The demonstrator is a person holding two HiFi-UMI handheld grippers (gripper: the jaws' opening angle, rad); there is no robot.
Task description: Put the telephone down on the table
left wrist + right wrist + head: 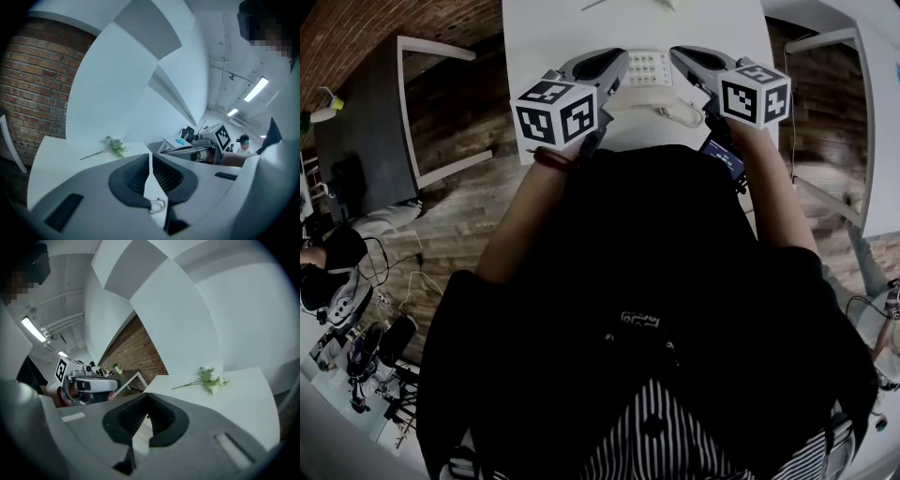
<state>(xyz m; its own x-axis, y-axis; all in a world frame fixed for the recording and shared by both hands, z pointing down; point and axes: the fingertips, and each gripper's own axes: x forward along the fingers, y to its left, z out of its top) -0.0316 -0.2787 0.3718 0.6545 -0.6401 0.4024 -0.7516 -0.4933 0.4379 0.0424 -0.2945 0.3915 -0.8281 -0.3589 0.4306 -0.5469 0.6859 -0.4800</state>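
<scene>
A white push-button telephone [649, 77] lies on the white table [562, 28], near its front edge, with its coiled cord [684, 114] trailing to the right. My left gripper [619, 73] hangs just left of it and my right gripper [677, 58] just right of it. Neither one holds it. The left gripper's jaws [151, 174] meet with nothing between them; a bit of the cord [158, 206] shows below them. The right gripper's jaws [145, 420] are also pressed together and empty.
A green flower sprig [115, 147] [206, 380] lies further back on the table. A dark device with a lit screen [724, 155] sits by the right arm at the table's edge. A dark table [356, 122] stands to the left on the wooden floor, and a brick wall is behind.
</scene>
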